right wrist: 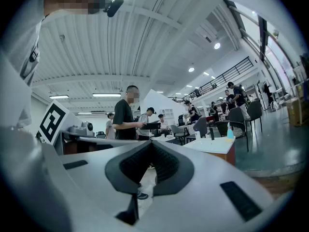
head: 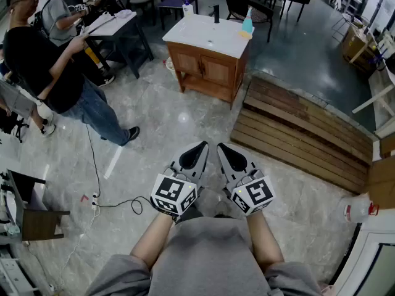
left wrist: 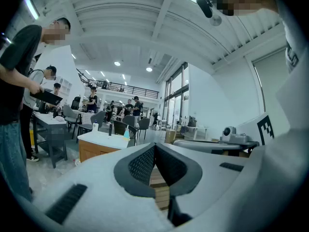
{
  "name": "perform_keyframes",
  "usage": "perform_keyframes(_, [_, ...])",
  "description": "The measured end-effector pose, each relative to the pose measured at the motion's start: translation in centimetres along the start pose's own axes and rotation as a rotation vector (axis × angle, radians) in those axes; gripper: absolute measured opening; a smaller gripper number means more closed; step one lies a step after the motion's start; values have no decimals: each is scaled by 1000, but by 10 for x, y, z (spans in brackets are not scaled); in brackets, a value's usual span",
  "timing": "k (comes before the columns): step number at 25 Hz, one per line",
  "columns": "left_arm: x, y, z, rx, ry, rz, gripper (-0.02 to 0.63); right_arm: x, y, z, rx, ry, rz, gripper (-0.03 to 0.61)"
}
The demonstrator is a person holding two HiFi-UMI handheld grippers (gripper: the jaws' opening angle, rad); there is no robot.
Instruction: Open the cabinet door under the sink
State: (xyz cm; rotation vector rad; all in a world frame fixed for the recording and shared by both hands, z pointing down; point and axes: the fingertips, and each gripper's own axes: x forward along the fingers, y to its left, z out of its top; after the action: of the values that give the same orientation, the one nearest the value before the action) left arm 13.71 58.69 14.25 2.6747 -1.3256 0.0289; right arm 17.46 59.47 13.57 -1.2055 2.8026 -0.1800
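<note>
Well apart from the cabinet, both tools sit low at 6 o'clock in the head view, side by side just ahead of the person's grey-clad lap. The left tool [head: 200, 148] has its white jaws pressed together with nothing between them; in the left gripper view the dark ribbed pads [left wrist: 142, 165] meet at the tip. The right tool [head: 223, 150] is likewise closed and empty, and its pads [right wrist: 167, 166] touch at the tip in the right gripper view. Both point level, with their tips near each other.

The brown wooden sink cabinet with a white top [head: 207, 73] stands at 12 o'clock across the pale polished floor [head: 173, 134]. Its two front doors [head: 217, 70] are shut. On the white surface stand a black tap [head: 216, 12], a white bottle [head: 187, 8] and a light-blue bottle [head: 247, 23] at the right corner. The cabinet lies at 10 o'clock of the jaws in the left gripper view and at 2 o'clock in the right gripper view.

A slatted wooden platform [head: 302, 134] lies on the floor at 2 o'clock, just beside the cabinet. A person in a black T-shirt and blue jeans [head: 49, 66] stands at 10 o'clock. A thin black cable [head: 92, 165] trails over the floor at 9 o'clock.
</note>
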Motion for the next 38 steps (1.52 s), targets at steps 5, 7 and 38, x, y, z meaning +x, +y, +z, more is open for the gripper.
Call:
perform_keyframes(5, [-4, 12, -4, -10, -2, 10, 8, 9, 4, -6, 8, 3, 2, 9])
perform_keyframes(7, [-5, 17, -5, -13, 3, 15, 8, 13, 5, -8, 11, 7, 4, 9])
perform_keyframes(38, [9, 186, -16, -37, 62, -120, 8, 172, 10, -48, 48, 51, -175, 9])
